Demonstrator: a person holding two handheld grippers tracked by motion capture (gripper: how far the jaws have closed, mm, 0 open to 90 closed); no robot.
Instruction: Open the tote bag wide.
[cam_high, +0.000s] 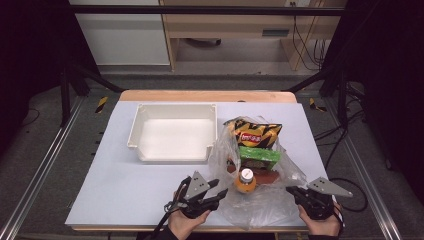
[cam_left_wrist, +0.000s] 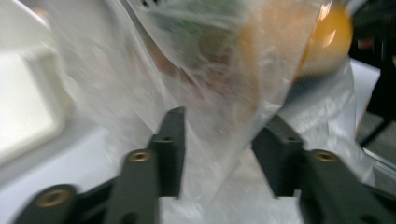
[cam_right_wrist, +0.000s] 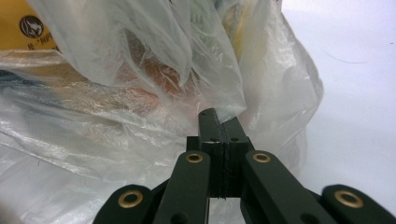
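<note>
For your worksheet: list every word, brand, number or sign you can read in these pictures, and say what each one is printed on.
Nothing can be read for certain.
Chip bag in the plastic bag: a red brand label with pale lettering, too small to read.
Same yellow bag in the right gripper view: a round emblem and small dark characters, blurred.
Orange bottle: no legible label.
White tray: no print.

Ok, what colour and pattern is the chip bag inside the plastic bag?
The chip bag is yellow with black stripes and a red label, clearest in the high view.
</note>
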